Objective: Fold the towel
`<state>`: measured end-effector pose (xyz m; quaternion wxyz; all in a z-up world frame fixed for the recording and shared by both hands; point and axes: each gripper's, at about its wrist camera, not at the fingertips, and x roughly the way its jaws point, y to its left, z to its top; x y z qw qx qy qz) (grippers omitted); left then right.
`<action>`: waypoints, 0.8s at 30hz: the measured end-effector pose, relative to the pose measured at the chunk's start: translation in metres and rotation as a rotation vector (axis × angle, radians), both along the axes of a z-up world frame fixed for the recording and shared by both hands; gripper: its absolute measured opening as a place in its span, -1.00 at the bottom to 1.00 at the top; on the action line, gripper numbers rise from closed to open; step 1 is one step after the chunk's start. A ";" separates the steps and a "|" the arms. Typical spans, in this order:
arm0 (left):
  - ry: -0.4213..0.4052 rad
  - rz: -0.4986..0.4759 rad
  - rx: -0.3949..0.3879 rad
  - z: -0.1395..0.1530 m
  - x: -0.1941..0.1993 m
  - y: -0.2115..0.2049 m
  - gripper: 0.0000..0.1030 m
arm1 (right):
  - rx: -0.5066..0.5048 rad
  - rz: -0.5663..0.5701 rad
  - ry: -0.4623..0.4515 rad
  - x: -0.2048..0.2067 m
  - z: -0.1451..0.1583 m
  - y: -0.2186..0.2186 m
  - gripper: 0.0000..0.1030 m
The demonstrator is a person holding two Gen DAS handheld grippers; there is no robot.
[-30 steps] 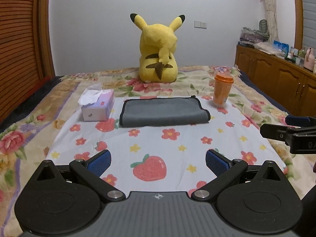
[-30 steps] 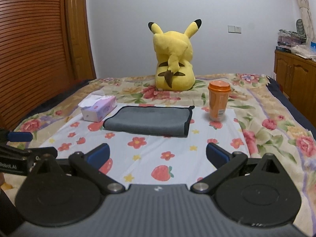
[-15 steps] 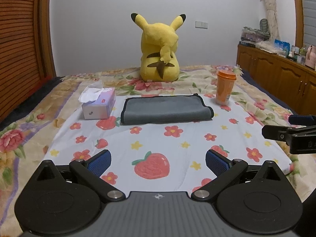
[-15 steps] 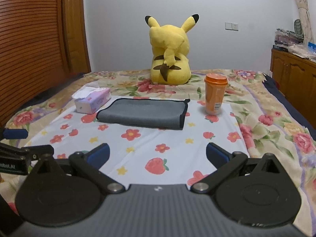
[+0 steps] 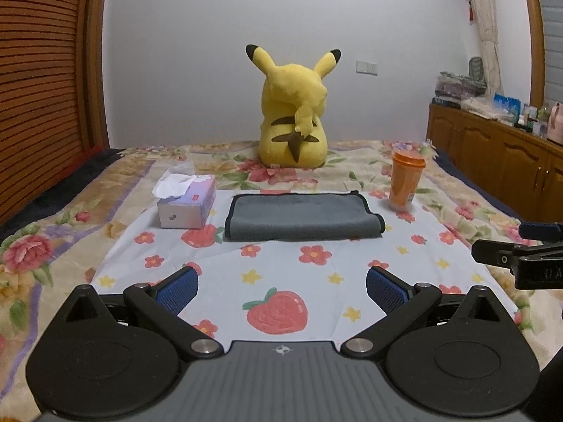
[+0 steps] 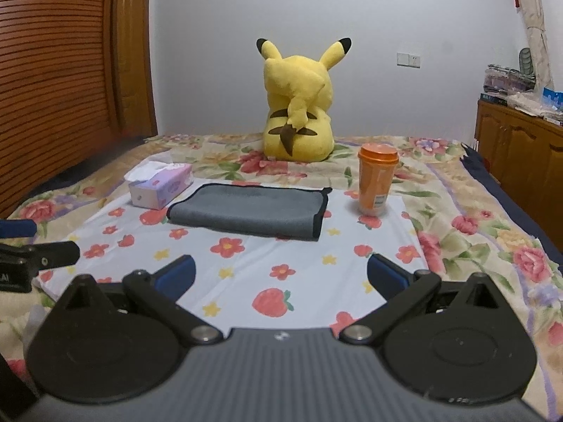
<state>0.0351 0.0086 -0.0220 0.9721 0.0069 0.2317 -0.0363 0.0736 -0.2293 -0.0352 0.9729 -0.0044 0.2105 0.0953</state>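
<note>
Left gripper (image 5: 281,286): held level above the near part of the sheet (image 5: 316,281), pointing toward the far wall. Jaws spread wide, nothing between them. Blue pads (image 5: 177,290) face inward, clear of the fabric.

Right gripper (image 6: 279,276): same attitude, level and pointing forward, to the right of the left one. Jaws wide apart, nothing held. Its fingers enter the left wrist view at the right edge (image 5: 520,256); the left gripper's fingers enter the right wrist view at the left edge (image 6: 31,249). The two tools are side by side and well apart.

Towel (image 5: 302,216): grey with a dark border, lying folded flat on the flower-print sheet, ahead of both grippers and well clear of them. In the right wrist view the towel (image 6: 246,211) shows its bordered edge on the right side. Neither gripper touches it.

Surroundings: tissue box (image 5: 186,204) just left of the towel, tissue protruding from the top. Orange cup (image 5: 406,184) upright to the towel's right, lid on. Yellow plush (image 5: 293,112) sits behind the towel, back to the cameras. All rest on a floral bed cover (image 5: 52,232).
</note>
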 end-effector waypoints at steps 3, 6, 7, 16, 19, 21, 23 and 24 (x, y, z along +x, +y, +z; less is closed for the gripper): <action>-0.025 -0.002 -0.005 0.003 -0.003 0.000 1.00 | 0.003 -0.005 -0.012 -0.002 0.001 -0.001 1.00; -0.044 -0.002 0.003 0.005 -0.006 -0.001 1.00 | 0.006 -0.008 -0.024 -0.003 0.002 -0.001 1.00; -0.048 -0.001 0.004 0.005 -0.006 -0.001 1.00 | 0.007 -0.009 -0.028 -0.004 0.002 -0.001 1.00; -0.075 0.006 0.009 0.006 -0.008 0.000 1.00 | 0.018 -0.017 -0.048 -0.006 0.003 -0.004 1.00; -0.090 -0.002 0.013 0.007 -0.011 -0.001 1.00 | 0.024 -0.020 -0.055 -0.007 0.003 -0.006 1.00; -0.103 -0.005 0.018 0.008 -0.013 -0.002 1.00 | 0.028 -0.023 -0.061 -0.007 0.004 -0.006 1.00; -0.113 -0.006 0.022 0.009 -0.013 -0.002 1.00 | 0.031 -0.027 -0.069 -0.008 0.004 -0.007 1.00; -0.117 -0.006 0.025 0.009 -0.014 -0.003 1.00 | 0.032 -0.029 -0.074 -0.008 0.005 -0.007 1.00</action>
